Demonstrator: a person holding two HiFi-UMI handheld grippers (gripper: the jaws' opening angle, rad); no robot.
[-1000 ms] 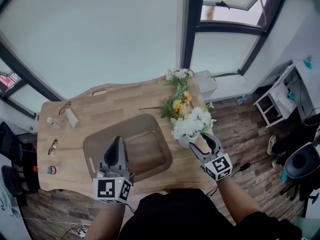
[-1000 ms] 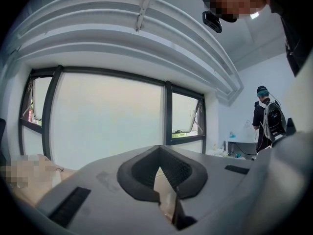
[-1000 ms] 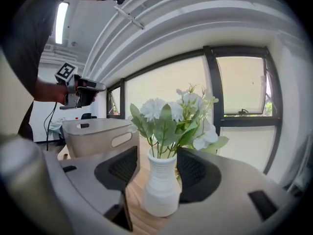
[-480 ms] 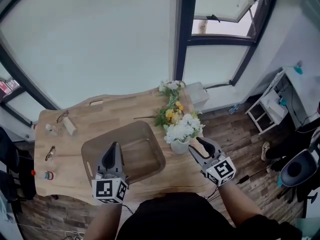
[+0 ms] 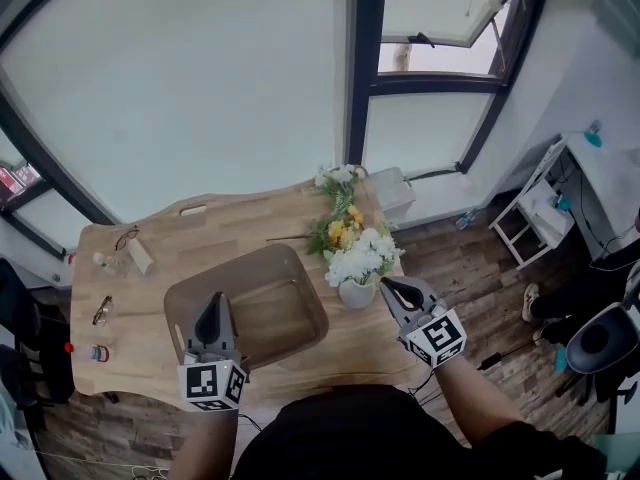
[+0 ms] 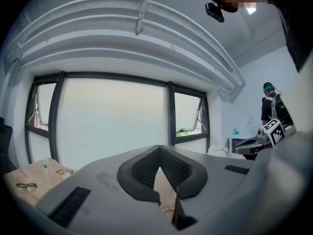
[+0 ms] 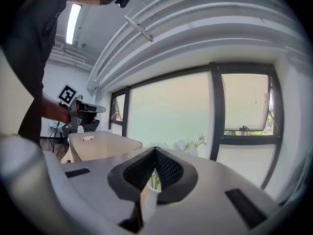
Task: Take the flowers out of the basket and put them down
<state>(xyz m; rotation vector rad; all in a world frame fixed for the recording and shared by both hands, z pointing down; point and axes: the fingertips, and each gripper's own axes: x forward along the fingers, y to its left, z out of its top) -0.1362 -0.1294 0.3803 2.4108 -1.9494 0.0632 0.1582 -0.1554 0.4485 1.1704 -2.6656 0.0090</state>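
Observation:
A brown basket [image 5: 190, 303] lies on the wooden table [image 5: 165, 230]. White flowers [image 5: 358, 256] stand in a white vase [image 5: 356, 293] just right of it. Yellow and green flowers [image 5: 338, 228] lie behind, with more white blooms [image 5: 337, 175] at the far edge. My right gripper [image 5: 386, 286] is shut with nothing in it, its tips close beside the vase's right side. The right gripper view shows the right gripper [image 7: 155, 153] with jaws together, and blooms [image 7: 188, 146] beyond. My left gripper [image 5: 213, 300] hovers over the basket's near left part, shut and empty; the left gripper [image 6: 157, 155] shows its jaws meeting.
Two pairs of glasses [image 5: 126, 236] [image 5: 103, 310], a white block [image 5: 141, 256] and small bottles [image 5: 97, 352] lie along the table's left side. A white box [image 5: 392, 190] sits at the far right corner. A white shelf unit [image 5: 535, 218] stands on the floor to the right.
My right gripper's jaws went from wide open around the vase to shut, and it drew back a little. The left gripper slid slightly toward the near edge.

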